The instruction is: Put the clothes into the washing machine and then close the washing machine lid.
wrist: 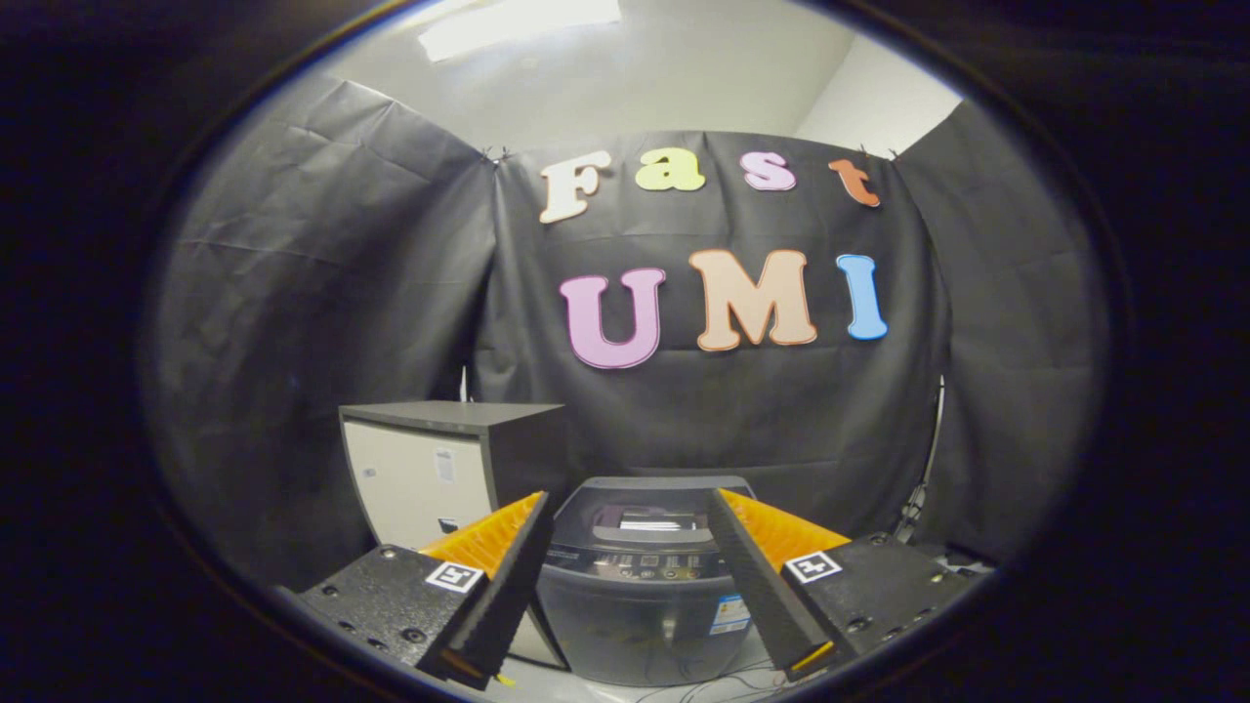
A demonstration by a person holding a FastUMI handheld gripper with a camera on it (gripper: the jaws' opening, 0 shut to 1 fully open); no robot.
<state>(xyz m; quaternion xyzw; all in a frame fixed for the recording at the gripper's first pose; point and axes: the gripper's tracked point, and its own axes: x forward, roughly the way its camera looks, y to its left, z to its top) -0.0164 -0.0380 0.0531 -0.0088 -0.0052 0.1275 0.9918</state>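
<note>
A small grey top-loading washing machine (640,586) stands ahead, seen between my two fingers and a little beyond them. Its control panel (635,564) faces me and its dark lid (652,500) looks to be down over the top. My gripper (628,508) is open, its fingers spread wide to either side of the machine, with nothing held between them. I cannot make out any clothes from here.
A white cabinet with a dark top (439,459) stands to the left of the washing machine. Black cloth walls (781,410) close the booth behind and on both sides. Thin cables (723,683) lie on the pale floor in front of the machine.
</note>
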